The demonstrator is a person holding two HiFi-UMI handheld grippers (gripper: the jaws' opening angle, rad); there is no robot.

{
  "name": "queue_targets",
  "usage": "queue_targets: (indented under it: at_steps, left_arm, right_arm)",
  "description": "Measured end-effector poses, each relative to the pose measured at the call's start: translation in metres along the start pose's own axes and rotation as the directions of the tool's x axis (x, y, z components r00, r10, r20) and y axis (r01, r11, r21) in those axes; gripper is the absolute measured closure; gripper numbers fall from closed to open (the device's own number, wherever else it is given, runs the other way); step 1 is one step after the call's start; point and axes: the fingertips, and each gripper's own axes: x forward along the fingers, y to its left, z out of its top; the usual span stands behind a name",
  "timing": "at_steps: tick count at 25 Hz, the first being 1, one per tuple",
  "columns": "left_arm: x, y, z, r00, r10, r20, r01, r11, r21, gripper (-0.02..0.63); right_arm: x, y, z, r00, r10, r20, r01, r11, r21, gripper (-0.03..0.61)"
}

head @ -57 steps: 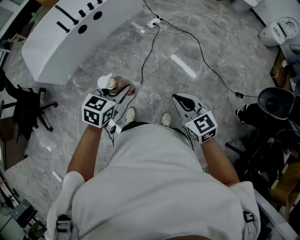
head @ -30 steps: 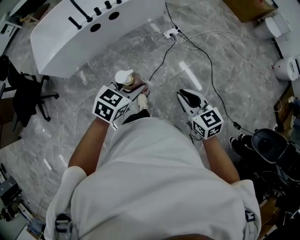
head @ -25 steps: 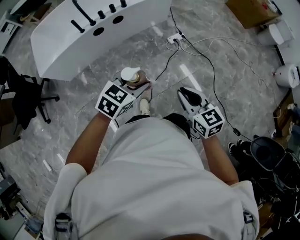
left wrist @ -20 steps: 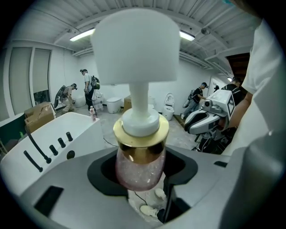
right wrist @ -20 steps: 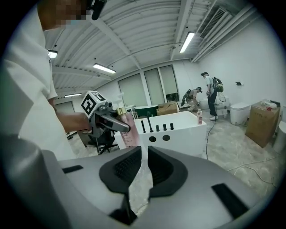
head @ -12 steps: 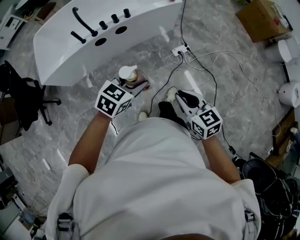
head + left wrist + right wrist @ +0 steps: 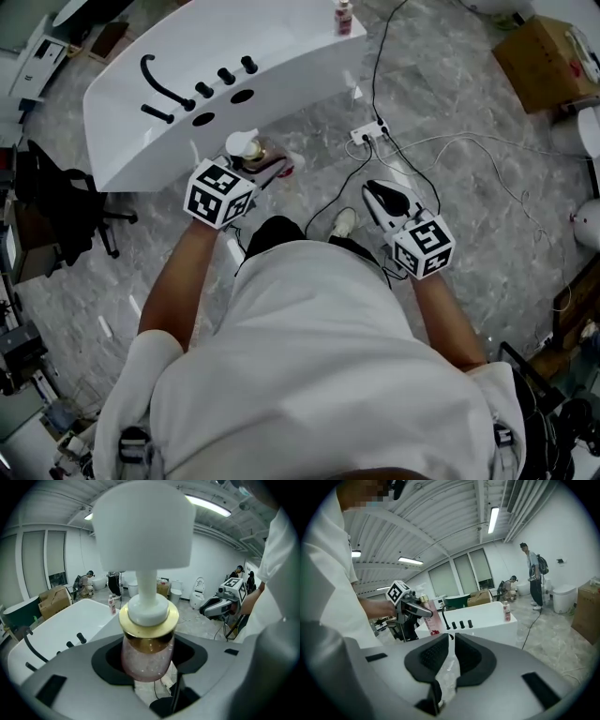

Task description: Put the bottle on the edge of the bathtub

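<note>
A pump bottle [image 7: 246, 147] with a white head, gold collar and pinkish body stands upright between the jaws of my left gripper [image 7: 267, 167], which is shut on it. In the left gripper view the bottle [image 7: 146, 653] fills the middle, with the pads against its body. The white bathtub [image 7: 281, 47] lies just ahead of it, with a black faucet [image 7: 157, 82] and knobs on its rim. My right gripper [image 7: 379, 192] hangs over the floor to the right. Its jaws [image 7: 451, 654] are shut with nothing between them.
A small pink bottle [image 7: 344, 16] stands on the tub's far corner. A power strip [image 7: 369, 133] and cables lie on the marble floor right of the tub. A cardboard box [image 7: 544, 58] is at the upper right, a black office chair [image 7: 58, 192] at the left. People stand in the background [image 7: 533, 573].
Both grippers have travelled across the floor toward the bathtub, which now lies closer in the head view. The bottle stays in the left gripper. The right jaws have not changed.
</note>
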Motion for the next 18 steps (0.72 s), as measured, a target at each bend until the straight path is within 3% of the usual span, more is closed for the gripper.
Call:
queue_targets:
  at_steps: [10, 14, 18]
  left_arm:
    - [0.081, 0.08, 0.047, 0.998, 0.0, -0.056, 0.002, 0.999, 0.04, 0.385]
    - [0.12, 0.128, 0.062, 0.998, -0.003, -0.055, 0.006, 0.999, 0.051, 0.385]
    - [0.162, 0.185, 0.069, 0.998, -0.002, -0.063, 0.006, 0.998, 0.063, 0.385]
  right_arm:
    - [0.002, -0.071, 0.003, 0.995, -0.101, 0.002, 0.1, 0.991, 0.091, 0.526]
    - [0.008, -0.101, 0.015, 0.981, -0.193, -0.002, 0.192, 0.976, 0.107, 0.526]
    - [0.023, -0.132, 0.028, 0.952, -0.305, -0.014, 0.303, 0.939, 0.159, 0.526]
